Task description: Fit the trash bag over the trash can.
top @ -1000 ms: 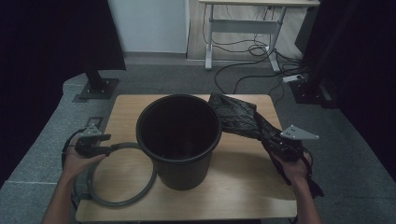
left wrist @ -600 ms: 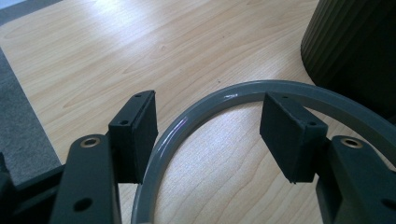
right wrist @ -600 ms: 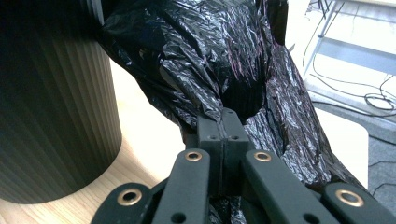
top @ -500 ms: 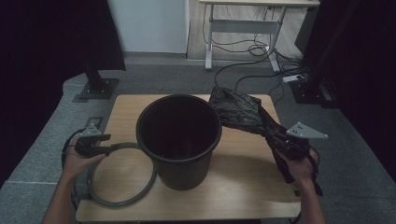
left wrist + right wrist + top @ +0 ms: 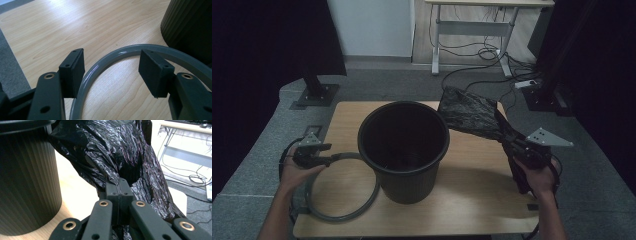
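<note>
Right gripper [image 5: 518,146], jaws clamped tight on black plastic bag [image 5: 472,116], bag raised right of black bin [image 5: 404,145]. Left gripper [image 5: 325,159], jaws partly open astride grey ring [image 5: 343,212], pads clear of it, ring flat on table [image 5: 472,195], left of bin.

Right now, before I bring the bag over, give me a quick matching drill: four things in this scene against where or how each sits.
1 black bin
2 grey ring
3 black bag
4 left gripper

a pinched in the shut right gripper
b jaws open, straddling the ring
c upright mid-table
d flat on the table, left of the bin

Pairs: 1-c, 2-d, 3-a, 4-b
</note>
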Tool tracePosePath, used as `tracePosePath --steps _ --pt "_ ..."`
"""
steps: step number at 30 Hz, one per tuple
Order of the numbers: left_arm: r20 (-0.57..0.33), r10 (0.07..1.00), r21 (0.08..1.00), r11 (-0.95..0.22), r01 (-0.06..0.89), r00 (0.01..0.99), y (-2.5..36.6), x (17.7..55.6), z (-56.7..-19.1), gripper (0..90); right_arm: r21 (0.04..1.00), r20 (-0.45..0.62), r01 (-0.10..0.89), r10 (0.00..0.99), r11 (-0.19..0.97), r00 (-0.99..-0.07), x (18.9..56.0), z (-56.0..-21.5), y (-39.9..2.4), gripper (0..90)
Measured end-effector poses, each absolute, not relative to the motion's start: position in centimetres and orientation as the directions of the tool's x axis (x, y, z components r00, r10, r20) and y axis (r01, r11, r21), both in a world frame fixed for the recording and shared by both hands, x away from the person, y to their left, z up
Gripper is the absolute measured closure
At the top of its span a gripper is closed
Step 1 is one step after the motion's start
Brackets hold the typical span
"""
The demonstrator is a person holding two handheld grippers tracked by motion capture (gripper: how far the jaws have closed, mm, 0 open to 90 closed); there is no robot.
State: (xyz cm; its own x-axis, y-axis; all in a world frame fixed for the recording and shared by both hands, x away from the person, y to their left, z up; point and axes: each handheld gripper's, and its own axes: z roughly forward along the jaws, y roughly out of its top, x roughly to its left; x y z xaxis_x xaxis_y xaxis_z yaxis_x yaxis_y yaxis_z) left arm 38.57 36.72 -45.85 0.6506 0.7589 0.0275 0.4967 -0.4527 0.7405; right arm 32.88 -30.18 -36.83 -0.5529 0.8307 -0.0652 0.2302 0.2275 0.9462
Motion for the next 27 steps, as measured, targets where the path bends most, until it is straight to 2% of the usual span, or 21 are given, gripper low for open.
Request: tracePosePath --steps 14,27 --pt "0.031 0.758 0.742 -0.454 0.492 0.652 36.6 38.5 -45.7 37.7 0.960 -0.094 0.172 0.834 0.220 -0.543 31.7 -34.1 -30.5 89.6" --pt "0.031 0.761 0.743 -0.451 0.494 0.649 36.8 38.4 -45.8 37.7 0.966 -0.102 0.152 0.845 0.211 -0.525 31.6 -33.4 -30.9 89.6"
